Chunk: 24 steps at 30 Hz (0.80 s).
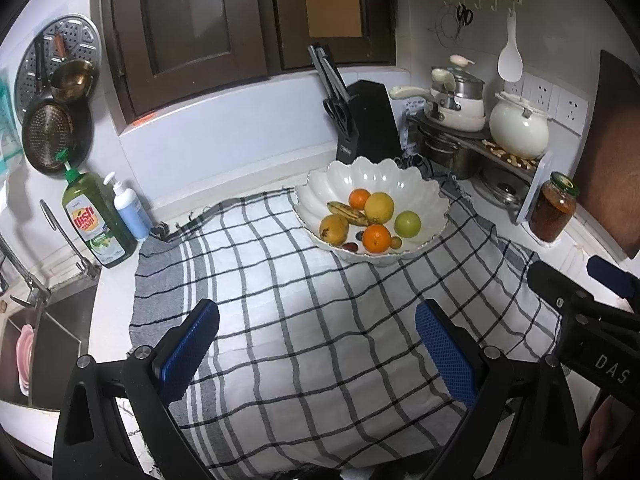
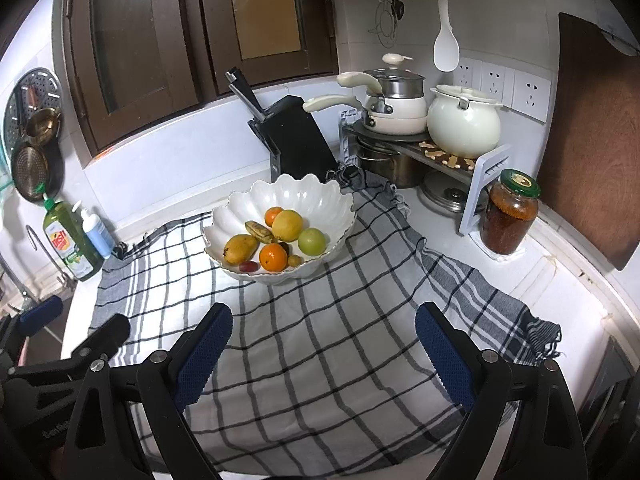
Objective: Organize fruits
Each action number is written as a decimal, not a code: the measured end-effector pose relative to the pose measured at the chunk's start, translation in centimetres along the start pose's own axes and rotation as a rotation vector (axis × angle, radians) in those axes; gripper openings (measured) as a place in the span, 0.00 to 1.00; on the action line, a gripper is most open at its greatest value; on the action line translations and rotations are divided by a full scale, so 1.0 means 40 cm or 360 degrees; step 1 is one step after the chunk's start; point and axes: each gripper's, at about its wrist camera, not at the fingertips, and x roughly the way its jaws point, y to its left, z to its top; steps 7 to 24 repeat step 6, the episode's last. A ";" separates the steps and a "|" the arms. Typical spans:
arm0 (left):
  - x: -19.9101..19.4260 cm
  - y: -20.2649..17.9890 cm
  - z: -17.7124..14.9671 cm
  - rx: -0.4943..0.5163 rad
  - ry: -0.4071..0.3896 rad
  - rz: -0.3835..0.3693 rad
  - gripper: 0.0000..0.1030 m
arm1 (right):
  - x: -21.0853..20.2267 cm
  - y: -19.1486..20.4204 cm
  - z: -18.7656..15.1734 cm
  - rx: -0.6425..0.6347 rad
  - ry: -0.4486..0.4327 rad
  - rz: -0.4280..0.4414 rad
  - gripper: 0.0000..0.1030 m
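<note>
The white scalloped bowl (image 1: 372,216) (image 2: 280,232) sits at the far side of the checked cloth (image 1: 304,320) (image 2: 312,340) that covers the table (image 2: 560,280). Inside it lie two oranges (image 1: 377,237) (image 1: 359,198), a yellow lemon-like fruit (image 1: 379,207), a green round fruit (image 1: 407,223), a mango (image 1: 334,229), a spotted banana (image 1: 347,213) and a few small dark fruits, all touching or close together.

The left claw (image 1: 318,344) hovers over the near cloth, spread wide and holding nothing. The right claw (image 2: 324,348) hovers likewise, spread and empty.

A jar (image 2: 509,212) of dark red-brown preserve stands to the right beside a rack of pots (image 2: 404,108). A green dish soap bottle (image 1: 98,220) stands far left.
</note>
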 end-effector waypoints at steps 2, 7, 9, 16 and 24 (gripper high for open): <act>0.003 -0.004 -0.003 0.0002 -0.0002 0.0005 0.97 | -0.001 0.000 0.000 -0.0001 0.0000 -0.0001 0.91; 0.005 -0.009 -0.004 0.0005 -0.0018 0.0027 0.96 | 0.002 -0.005 0.000 -0.0002 0.0001 0.0003 0.91; 0.005 -0.009 -0.004 0.0005 -0.0018 0.0027 0.96 | 0.002 -0.005 0.000 -0.0002 0.0001 0.0003 0.91; 0.005 -0.009 -0.004 0.0005 -0.0018 0.0027 0.96 | 0.002 -0.005 0.000 -0.0002 0.0001 0.0003 0.91; 0.005 -0.009 -0.004 0.0005 -0.0018 0.0027 0.96 | 0.002 -0.005 0.000 -0.0002 0.0001 0.0003 0.91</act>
